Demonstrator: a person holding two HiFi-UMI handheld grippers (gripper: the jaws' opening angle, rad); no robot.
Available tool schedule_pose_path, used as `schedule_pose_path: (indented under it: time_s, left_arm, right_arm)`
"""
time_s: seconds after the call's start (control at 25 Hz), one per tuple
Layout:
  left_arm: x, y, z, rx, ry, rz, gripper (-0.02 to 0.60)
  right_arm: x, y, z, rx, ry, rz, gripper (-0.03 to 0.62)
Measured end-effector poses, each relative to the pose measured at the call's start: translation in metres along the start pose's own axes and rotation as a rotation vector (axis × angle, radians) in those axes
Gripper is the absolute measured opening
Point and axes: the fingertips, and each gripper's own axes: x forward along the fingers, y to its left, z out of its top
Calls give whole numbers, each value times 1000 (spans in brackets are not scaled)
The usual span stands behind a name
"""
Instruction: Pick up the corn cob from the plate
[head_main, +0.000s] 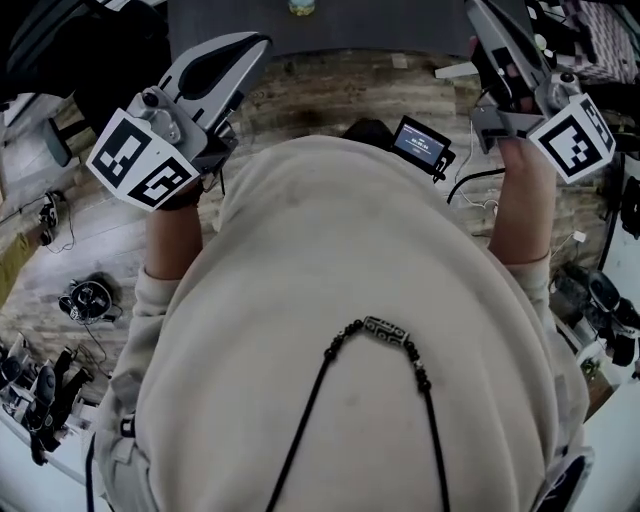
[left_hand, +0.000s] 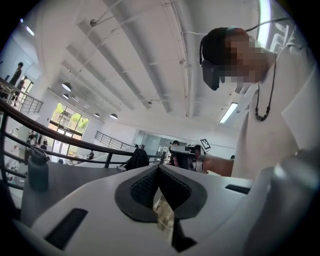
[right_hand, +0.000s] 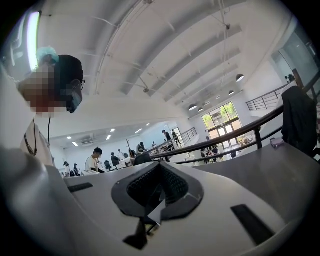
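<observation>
Left gripper (left_hand: 159, 169) closed, empty, right gripper (right_hand: 159, 166) closed, empty, both level

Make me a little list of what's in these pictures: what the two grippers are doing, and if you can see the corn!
Left gripper: jaws together, nothing between them
Right gripper: jaws together, empty too
Person: cream sweatshirt, black beaded necklace, one gripper held in each hand at chest height
Table: dark grey, ahead of both grippers
Bottle: grey, standing on the table
Corn cob: not in any view
Plate: not in any view
</observation>
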Motion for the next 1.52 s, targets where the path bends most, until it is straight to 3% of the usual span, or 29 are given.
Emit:
schedule_pose_path:
  time_s: [0.2, 0.4, 0.52, 0.6, 0.84, 1.24, 1.52]
  left_arm:
    - [-2, -24, -28, 41, 39, 61, 0]
    - [-88, -70, -39, -22, 58, 43, 0]
    - [-107, -56, -50, -44, 64, 52, 0]
    - [-95, -46, -55, -61, 65, 65, 0]
    - [5, -54, -21, -76, -8, 107, 0]
    - [4, -74, -11, -160, -21, 191, 0]
    - [34, -78, -13, -157, 36, 209, 0]
  right_arm:
    - [-26, -7, -3, 13, -60, 9, 16]
    - [-44, 81, -47, 77, -39, -8, 15]
    - [-16, 86, -68, 109, -34, 20, 15]
    - [-6, 68, -70, 114, -30, 47, 15]
    - [-26, -21, -20, 110, -35, 126, 15]
    - [-16, -6, -15, 142, -5, 288, 15]
    - [-30, -34, -26, 205, -20, 334, 15]
